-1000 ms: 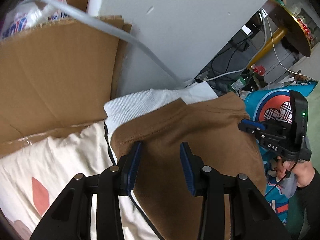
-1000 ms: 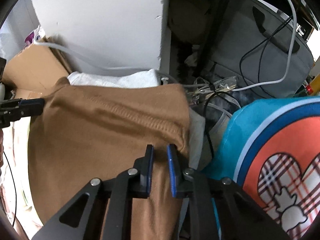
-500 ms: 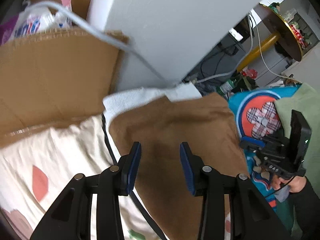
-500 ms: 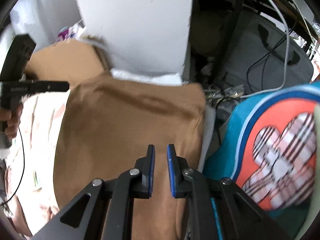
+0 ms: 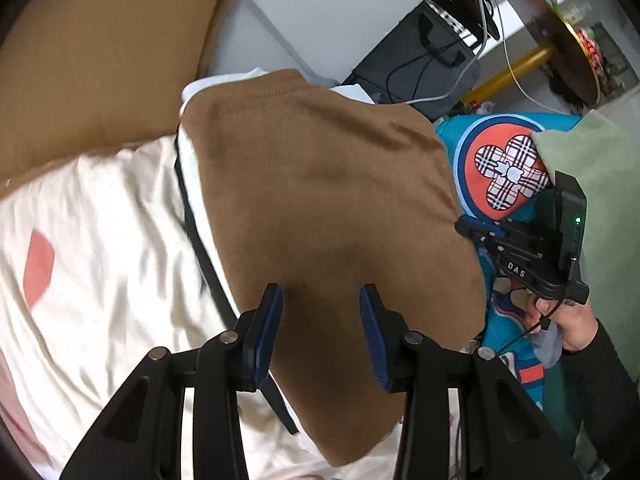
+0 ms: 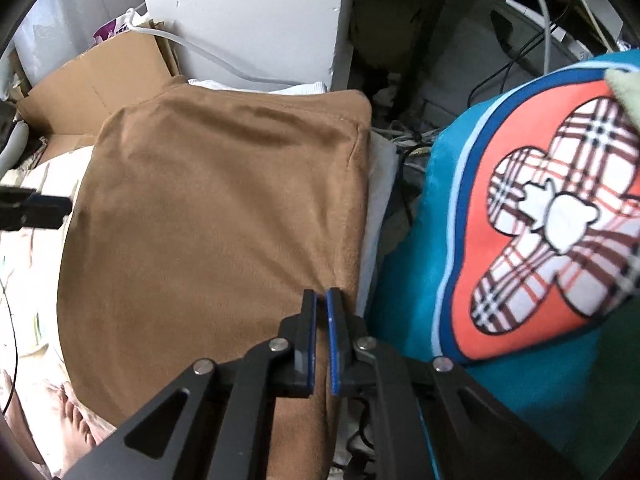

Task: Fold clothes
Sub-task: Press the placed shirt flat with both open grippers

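Soft, even daylight in both views, brightest at the upper right of the left wrist view. Mild motion blur across the cream patterned bedsheet (image 5: 100, 248) and the flat brown folded garment (image 5: 320, 200). Strong fisheye bending, with dark vignette corners. Faint shadow beneath the black jaws.

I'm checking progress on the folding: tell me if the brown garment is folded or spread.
Folded. The brown garment lies as a compact rectangle with straight edges and squared corners on a white garment; no sleeves or legs stick out.
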Tool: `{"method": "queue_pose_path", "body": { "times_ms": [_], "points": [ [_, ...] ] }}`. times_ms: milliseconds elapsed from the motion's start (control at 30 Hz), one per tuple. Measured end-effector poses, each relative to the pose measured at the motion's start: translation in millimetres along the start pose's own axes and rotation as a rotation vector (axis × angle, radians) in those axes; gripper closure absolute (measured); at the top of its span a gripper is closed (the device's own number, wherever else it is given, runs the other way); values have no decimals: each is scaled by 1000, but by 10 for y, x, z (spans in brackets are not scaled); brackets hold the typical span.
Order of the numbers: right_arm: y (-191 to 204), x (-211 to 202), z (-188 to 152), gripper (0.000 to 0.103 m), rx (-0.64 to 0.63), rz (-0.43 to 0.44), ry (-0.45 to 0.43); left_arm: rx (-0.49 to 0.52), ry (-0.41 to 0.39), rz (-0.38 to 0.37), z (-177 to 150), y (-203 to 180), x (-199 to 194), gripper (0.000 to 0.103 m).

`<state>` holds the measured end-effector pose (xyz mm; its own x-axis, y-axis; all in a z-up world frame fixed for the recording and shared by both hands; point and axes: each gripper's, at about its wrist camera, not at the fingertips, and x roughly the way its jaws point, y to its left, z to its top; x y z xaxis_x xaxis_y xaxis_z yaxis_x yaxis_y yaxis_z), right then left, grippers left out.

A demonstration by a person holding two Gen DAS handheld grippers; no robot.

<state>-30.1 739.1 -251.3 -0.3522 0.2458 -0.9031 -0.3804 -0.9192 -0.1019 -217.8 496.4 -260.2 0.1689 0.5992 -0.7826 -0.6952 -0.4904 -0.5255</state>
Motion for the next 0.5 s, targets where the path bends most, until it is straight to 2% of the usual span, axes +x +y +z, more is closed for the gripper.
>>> {"method": "queue_pose_path", "body": {
  "times_ms": [233,400,500],
  "points": [
    [-58,-285,-164,99,96,21,-44,-19,-17,14,-342,-140,-98,63],
    [-11,-378,-373,88,165,23,-55,-36,-37,43,-478,-152,-67,62],
    [4,-307,-450,87,169,13,-40,-72,-54,76,-580,-97,-44,40]
  ]
}}
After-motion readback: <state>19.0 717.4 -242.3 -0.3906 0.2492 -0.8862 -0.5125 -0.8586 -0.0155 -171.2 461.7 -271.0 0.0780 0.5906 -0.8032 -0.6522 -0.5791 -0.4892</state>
